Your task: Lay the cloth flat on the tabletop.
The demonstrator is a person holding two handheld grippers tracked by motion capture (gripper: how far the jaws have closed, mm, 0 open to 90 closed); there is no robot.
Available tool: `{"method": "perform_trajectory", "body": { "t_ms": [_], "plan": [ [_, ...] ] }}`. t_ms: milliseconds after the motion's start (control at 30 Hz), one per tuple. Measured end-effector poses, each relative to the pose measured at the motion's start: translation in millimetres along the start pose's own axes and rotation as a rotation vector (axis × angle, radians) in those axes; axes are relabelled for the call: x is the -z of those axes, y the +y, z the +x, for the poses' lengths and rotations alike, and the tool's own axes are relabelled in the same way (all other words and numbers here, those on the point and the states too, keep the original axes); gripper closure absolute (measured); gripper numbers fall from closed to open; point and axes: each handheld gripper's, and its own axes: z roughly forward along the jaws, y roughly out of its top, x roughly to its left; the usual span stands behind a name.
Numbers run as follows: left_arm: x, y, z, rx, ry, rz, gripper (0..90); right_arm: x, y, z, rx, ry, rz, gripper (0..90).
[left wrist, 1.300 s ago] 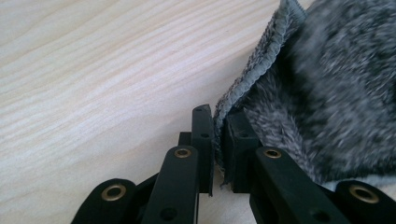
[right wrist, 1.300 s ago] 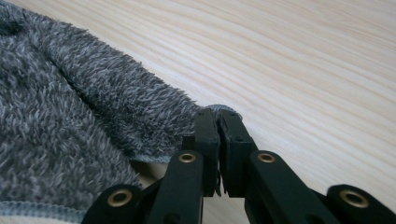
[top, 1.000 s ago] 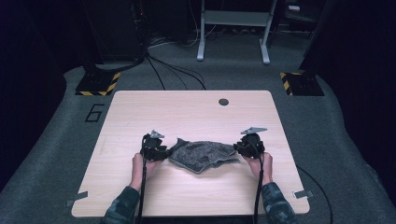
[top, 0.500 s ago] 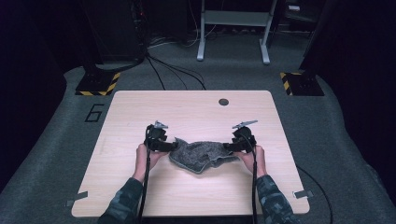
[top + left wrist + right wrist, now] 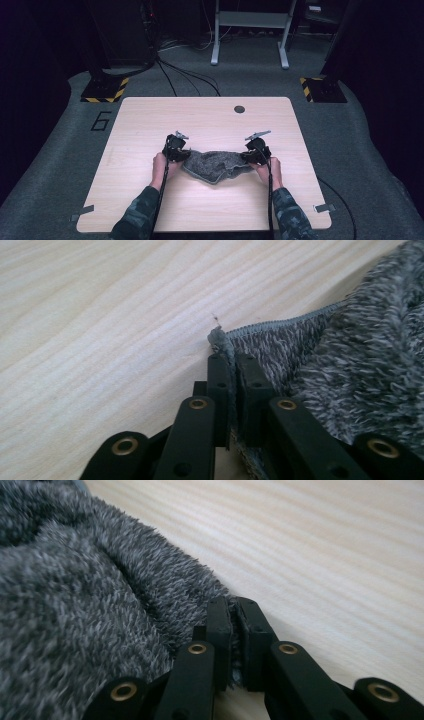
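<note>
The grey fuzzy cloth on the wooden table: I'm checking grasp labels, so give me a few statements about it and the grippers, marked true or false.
1. The left gripper is clamped on a stitched corner of the grey fuzzy cloth. True.
2. The right gripper stands wide open above the cloth. False: its jaws are shut on the cloth's edge.
3. The cloth is spread flat and smooth. False: it lies bunched between the grippers.
4. The cloth rests on the light wooden table. True.
5. The dark round hole is covered by the cloth. False: it lies bare near the far edge.
</note>
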Motion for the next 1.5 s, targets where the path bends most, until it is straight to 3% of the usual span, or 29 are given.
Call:
{"method": "perform_trajectory", "body": {
  "t_ms": [400,567,767,800,867,967,1000,1100,1233,1333,1367,1500],
  "plan": [
    [20.5,-5.2,3.0,0.013,0.045,-0.108,87.7,38.6,-7.1,-12.3,-0.02,-0.053,-0.11,85.6],
    [25.8,-7.3,3.1,0.014,0.051,-0.123,87.6,43.1,-10.1,-14.1,0.009,-0.062,-0.117,84.4],
    [22.0,-14.7,7.1,0.027,0.053,-0.085,86.2,45.3,-23.5,-3.7,0.022,-0.029,-0.07,74.3],
    [20.1,-16.4,9.6,0.037,0.041,-0.062,79.5,46.1,-30.1,-2.3,0.051,-0.004,-0.049,69.2],
    [19.2,-17.0,11.2,0.058,0.037,-0.044,64.3,47.7,-33.9,-1.1,0.059,0.023,-0.028,64.5],
    [21.8,-16.3,12.0,0.067,0.035,-0.042,47.7,50.1,-34.6,-3.7,0.053,0.027,-0.04,61.4],
    [24.6,-15.0,11.8,0.085,0.038,-0.061,44.8,51.9,-31.6,-8.6,0.015,0.026,-0.061,59.1],
    [29.0,-13.7,11.1,0.085,0.055,-0.077,39.3,50.0,-23.9,-17.5,-0.038,0.017,-0.07,57.7],
    [29.9,-12.8,13.9,0.093,0.059,-0.076,37.6,41.6,-18.0,-23.1,-0.063,-0.021,-0.064,58.0],
    [25.2,-13.3,21.5,0.124,0.054,-0.064,38.0,32.9,-14.5,-26.1,-0.078,-0.029,-0.051,58.9],
    [22.5,-14.0,24.1,0.145,0.041,-0.063,39.2,22.0,-10.7,-28.1,-0.065,-0.034,-0.037,59.8],
    [19.8,-14.2,25.5,0.137,0.029,-0.061,44.6,9.9,-7.0,-25.6,-0.04,-0.041,0.001,61.3]
  ]
}}
